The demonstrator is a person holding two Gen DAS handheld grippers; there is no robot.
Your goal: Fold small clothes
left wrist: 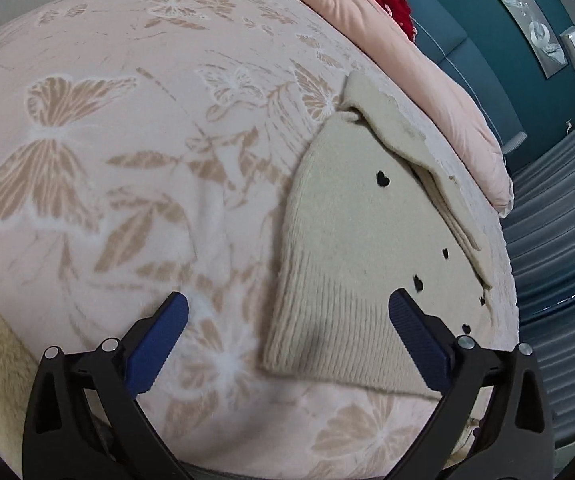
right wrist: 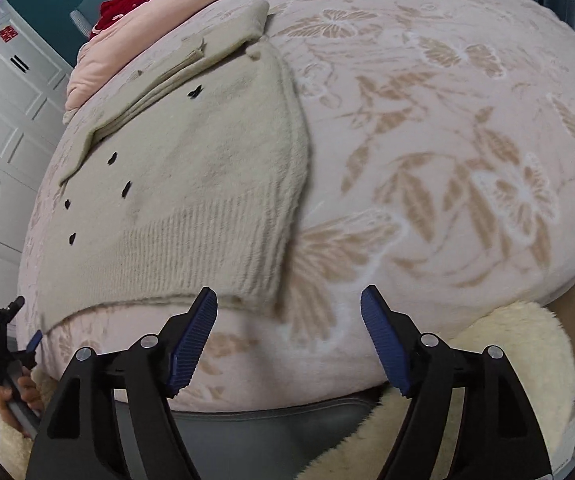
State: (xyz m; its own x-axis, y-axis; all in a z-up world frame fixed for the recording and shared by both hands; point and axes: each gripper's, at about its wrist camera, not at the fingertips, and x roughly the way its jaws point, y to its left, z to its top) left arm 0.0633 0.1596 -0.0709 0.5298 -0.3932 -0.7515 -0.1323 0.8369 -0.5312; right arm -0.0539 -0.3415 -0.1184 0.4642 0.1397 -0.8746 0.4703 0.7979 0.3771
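Note:
A small cream knit sweater with black hearts lies flat on the pink butterfly-print blanket, ribbed hem toward me, one sleeve folded across its far side. My left gripper is open and empty, hovering over the hem's left corner. In the right wrist view the sweater lies left of centre. My right gripper is open and empty, just below the hem's right corner. The left gripper shows at the far left edge there, held in a hand.
A folded pink quilt and a red item lie at the bed's far side. A fluffy cream blanket hangs over the near edge. A teal wall and white cabinet doors stand beyond the bed.

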